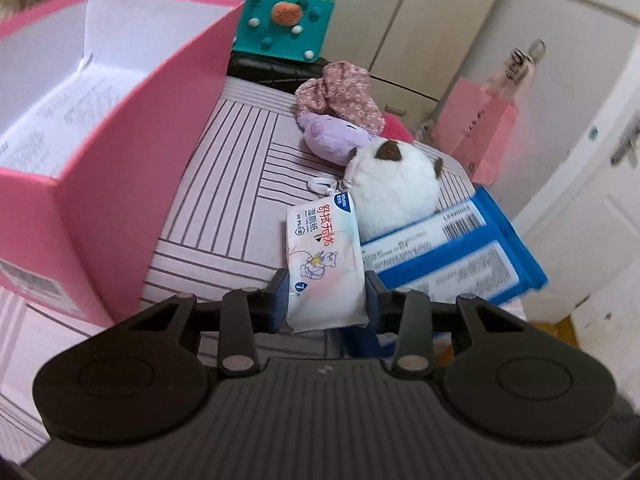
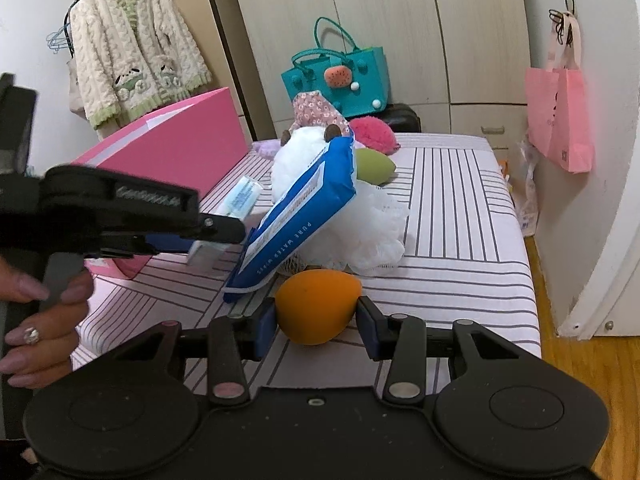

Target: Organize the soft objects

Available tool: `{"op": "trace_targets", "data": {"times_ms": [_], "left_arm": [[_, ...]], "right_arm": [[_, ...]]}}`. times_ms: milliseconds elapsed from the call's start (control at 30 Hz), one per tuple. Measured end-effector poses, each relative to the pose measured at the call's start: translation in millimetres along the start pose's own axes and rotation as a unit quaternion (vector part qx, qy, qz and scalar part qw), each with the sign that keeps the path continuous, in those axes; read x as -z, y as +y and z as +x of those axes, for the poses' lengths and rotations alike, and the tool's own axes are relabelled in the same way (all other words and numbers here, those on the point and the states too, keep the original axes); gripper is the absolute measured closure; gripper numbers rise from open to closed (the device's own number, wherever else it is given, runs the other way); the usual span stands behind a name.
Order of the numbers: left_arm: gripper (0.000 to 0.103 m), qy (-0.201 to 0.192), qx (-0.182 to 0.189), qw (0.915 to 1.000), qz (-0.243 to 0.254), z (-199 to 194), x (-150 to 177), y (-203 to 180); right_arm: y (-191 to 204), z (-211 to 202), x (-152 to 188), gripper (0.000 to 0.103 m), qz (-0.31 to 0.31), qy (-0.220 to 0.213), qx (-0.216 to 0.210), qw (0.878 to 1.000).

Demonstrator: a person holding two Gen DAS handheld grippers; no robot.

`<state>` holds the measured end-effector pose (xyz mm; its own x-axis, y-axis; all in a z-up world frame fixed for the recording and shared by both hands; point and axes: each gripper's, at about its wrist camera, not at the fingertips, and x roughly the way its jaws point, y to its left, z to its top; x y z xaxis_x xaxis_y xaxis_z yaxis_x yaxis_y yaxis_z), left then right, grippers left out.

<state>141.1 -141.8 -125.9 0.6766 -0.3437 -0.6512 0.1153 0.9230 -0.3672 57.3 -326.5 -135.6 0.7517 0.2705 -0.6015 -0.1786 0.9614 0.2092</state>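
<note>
Altogether two tongs point(image 1: 326, 296) point(image 2: 316, 318), each gripping.

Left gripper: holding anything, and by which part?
Yes: left gripper pinches the small wet-wipe pack across its near end, fingers on its two long sides.

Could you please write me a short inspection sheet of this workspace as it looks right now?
Surface: striped pink bed cover.
Job's things: open pink box; small wet-wipe pack; orange sponge; blue wipes pack; white plush; purple plush; white mesh pouf; green sponge.
Clutter: floral fabric; pink fluffy item.
Grippers: left gripper holds the small wet-wipe pack; right gripper holds the orange sponge.
Cables: nothing seen.
Surroundings: teal bag, wardrobe, pink shopping bag, hanging cardigan.
</note>
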Motion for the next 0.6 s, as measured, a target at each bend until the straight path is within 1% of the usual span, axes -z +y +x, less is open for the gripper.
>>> {"op": "trace_targets", "data": {"times_ms": [167, 300, 600], "left_arm": [[0.066, 0.011, -0.002, 0.9983, 0.058, -20, 3, -4], [0.066, 0.027, 0.009, 0.9956, 0.090, -34, 5, -6], [0.066, 0.067, 0.066, 0.9882, 0.120, -69, 1, 0]], "right_arm": [[0, -4, -5, 0.055, 0.002, 0.034, -0.009, 0.999], [4, -9, -9, 0.055, 0.004, 0.059, -0.018, 0.998], [30, -26, -20, 0.055, -0.004, 0.086, -0.031, 0.996]]}}
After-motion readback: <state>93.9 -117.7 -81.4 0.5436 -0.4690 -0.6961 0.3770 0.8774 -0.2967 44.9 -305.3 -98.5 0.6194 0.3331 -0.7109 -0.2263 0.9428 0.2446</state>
